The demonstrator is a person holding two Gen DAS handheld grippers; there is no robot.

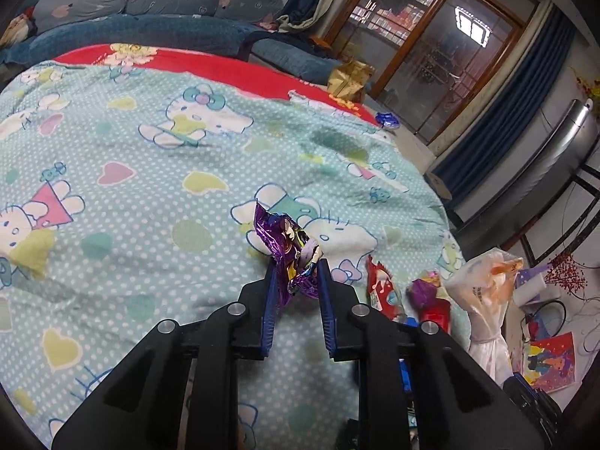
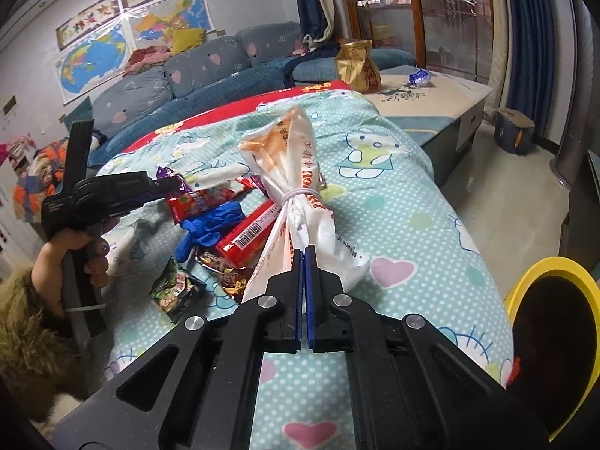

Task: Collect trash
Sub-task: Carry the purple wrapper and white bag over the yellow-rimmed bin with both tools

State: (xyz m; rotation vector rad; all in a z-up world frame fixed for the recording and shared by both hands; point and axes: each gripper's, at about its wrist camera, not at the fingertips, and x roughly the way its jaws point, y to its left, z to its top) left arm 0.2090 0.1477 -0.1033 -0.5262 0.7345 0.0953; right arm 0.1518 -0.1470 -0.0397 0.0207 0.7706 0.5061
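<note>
Left tongs (image 1: 297,273) are clamped on a crinkled purple foil snack wrapper (image 1: 287,240), pinched at its lower end so the rest stands up clear of the teal polka-dot cartoon-cat bedsheet (image 1: 150,142); looks like a clean lift, judging by the gap beneath. Right tongs (image 2: 304,253) are squeezed tight, blue pads meeting on a fold of the white-and-orange plastic bag (image 2: 296,172), which is tied at the neck and lies along the bed. That grip probably steadies the bag for collecting.

Still on the sheet, in the right view: one red rectangular barcode box (image 2: 247,236), one red wrapper (image 2: 195,202), one blue crumpled glove (image 2: 210,225), two dark snack packets (image 2: 176,288). A yellow-rimmed bin (image 2: 551,262) waits at the bed's edge, likely the destination. One gold paper bag (image 2: 356,65) sits far back.
</note>
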